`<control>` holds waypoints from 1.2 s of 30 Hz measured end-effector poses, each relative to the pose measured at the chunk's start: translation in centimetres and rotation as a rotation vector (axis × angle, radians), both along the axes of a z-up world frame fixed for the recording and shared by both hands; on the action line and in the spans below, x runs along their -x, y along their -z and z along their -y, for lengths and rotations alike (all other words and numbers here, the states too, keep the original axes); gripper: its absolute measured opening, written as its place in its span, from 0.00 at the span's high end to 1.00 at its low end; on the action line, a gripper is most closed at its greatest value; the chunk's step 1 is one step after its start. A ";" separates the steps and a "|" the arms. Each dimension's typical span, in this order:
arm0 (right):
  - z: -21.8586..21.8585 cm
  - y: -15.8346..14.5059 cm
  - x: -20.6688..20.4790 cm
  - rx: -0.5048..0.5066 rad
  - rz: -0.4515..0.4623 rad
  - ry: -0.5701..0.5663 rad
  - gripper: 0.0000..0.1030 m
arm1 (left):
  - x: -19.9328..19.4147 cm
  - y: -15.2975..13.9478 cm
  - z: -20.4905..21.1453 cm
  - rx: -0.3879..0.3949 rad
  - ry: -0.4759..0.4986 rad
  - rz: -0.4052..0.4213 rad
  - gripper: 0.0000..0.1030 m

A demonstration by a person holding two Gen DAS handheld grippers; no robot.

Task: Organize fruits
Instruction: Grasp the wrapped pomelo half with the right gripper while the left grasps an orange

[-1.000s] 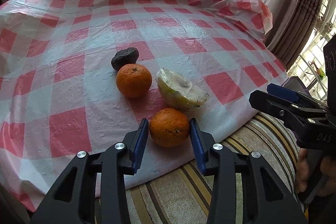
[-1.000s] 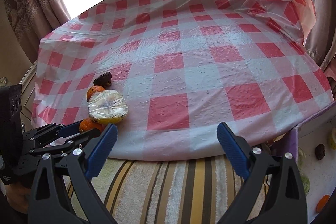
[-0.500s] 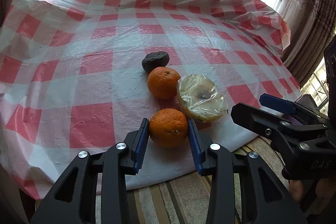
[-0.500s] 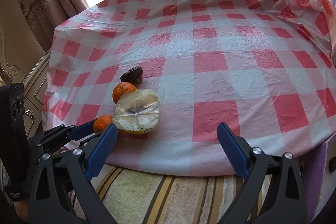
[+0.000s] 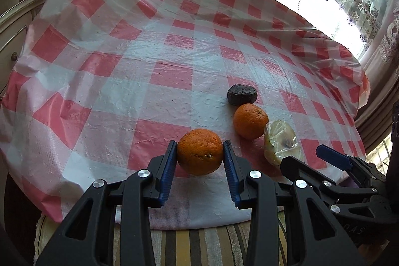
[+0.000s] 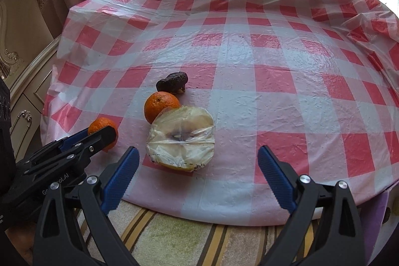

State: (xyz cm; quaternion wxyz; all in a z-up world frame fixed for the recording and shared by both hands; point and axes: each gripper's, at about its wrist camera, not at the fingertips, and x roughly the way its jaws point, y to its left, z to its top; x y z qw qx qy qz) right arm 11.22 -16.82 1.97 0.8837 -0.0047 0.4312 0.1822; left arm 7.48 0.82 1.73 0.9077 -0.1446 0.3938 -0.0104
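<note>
Curtained windows stand behind a bench [image 6: 286,96] covered in a red-and-white checked plastic cloth; a striped cushion or seat lies below its near edge.

Left hand-held gripper [image 5: 200,161]: clamped on a mandarin [image 5: 200,151], both blue pads pressed flat to its sides near the widest part. The fruit sits at the near edge of the bench. Whether it rests on the cloth or is just lifted cannot be told. Judgement: gripping across the widest part keeps a round fruit from rolling out.

Right hand-held gripper [image 6: 198,176]: jaws spread wide, nothing between them, poised just short of the near edge and aimed at a cut half fruit wrapped in cling film [image 6: 181,138]. Judgement: the wide setting suits that larger item, probably the next pick.

The remaining fruit forms a short row running away from the edge: wrapped half, then a second mandarin [image 6: 160,106] touching it, then a dark wrinkled fruit [image 6: 172,82], kind not determinable. Judgement: the row appears to be the intended arrangement, with the held mandarin lying to one side of it.

Writing: pale lettering on each gripper body, partly hidden; the fragments "ot.AI" and "DAS" can be made out. No labels on the fruit.
</note>
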 end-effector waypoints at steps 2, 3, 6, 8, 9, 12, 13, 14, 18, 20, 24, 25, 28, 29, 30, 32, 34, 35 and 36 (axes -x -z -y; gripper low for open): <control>-0.6 0.0 -0.1 0.014 0.007 -0.005 0.07 | 0.0 0.1 -0.5 0.013 -0.025 0.000 0.66; -0.9 0.0 -0.2 0.018 0.006 -0.007 0.07 | 0.0 0.1 -0.8 0.023 -0.032 -0.002 0.66; -1.6 0.3 -0.5 0.039 0.003 -0.015 0.07 | 0.1 0.2 -1.5 0.042 -0.059 0.001 0.66; -2.1 0.4 -0.6 0.056 0.006 -0.020 0.07 | 0.2 0.2 -1.8 0.048 -0.076 0.005 0.66; -2.2 0.4 -0.6 0.061 0.008 -0.022 0.07 | 0.1 0.2 -1.9 0.051 -0.082 0.005 0.66; -2.5 0.5 -0.9 0.069 0.007 -0.016 0.07 | 0.1 0.4 -2.1 0.057 -0.087 0.000 0.66; -2.6 0.5 -1.0 0.070 0.005 -0.015 0.07 | 0.1 0.4 -2.2 0.059 -0.091 0.000 0.66; -2.7 0.6 -1.2 0.069 0.004 -0.018 0.09 | 0.1 0.4 -2.2 0.060 -0.093 0.001 0.66; -3.2 0.8 -1.3 0.088 0.001 -0.031 0.17 | 0.1 0.4 -2.3 0.064 -0.096 0.002 0.66; -3.4 0.9 -1.3 0.094 0.001 -0.038 0.21 | 0.1 0.5 -2.2 0.063 -0.091 0.001 0.66; -3.7 1.1 -1.2 0.115 0.004 -0.038 0.41 | 0.0 0.4 -2.0 0.052 -0.084 0.003 0.66; -3.6 1.1 -1.2 0.110 0.003 -0.040 0.41 | 0.0 0.4 -1.9 0.051 -0.084 0.004 0.66; -3.6 1.1 -1.2 0.103 0.006 -0.043 0.41 | 0.0 0.4 -1.8 0.047 -0.080 0.005 0.66; -3.6 1.1 -1.1 0.103 0.008 -0.045 0.41 | 0.0 0.4 -1.8 0.045 -0.079 0.006 0.66; -3.6 1.1 -1.0 0.103 0.010 -0.046 0.41 | 0.0 0.4 -1.7 0.042 -0.077 0.007 0.66; -3.5 1.0 -0.9 0.098 0.015 -0.047 0.41 | 0.0 0.3 -1.6 0.035 -0.074 0.009 0.66; -3.3 0.9 -0.7 0.093 0.024 -0.041 0.41 | 0.0 0.2 -1.4 0.028 -0.070 0.012 0.66; -3.2 0.8 -0.6 0.091 0.028 -0.038 0.41 | 0.0 0.2 -1.3 0.024 -0.068 0.014 0.66; -3.1 0.7 -0.5 0.089 0.031 -0.035 0.41 | 0.1 0.1 -1.2 0.021 -0.067 0.017 0.66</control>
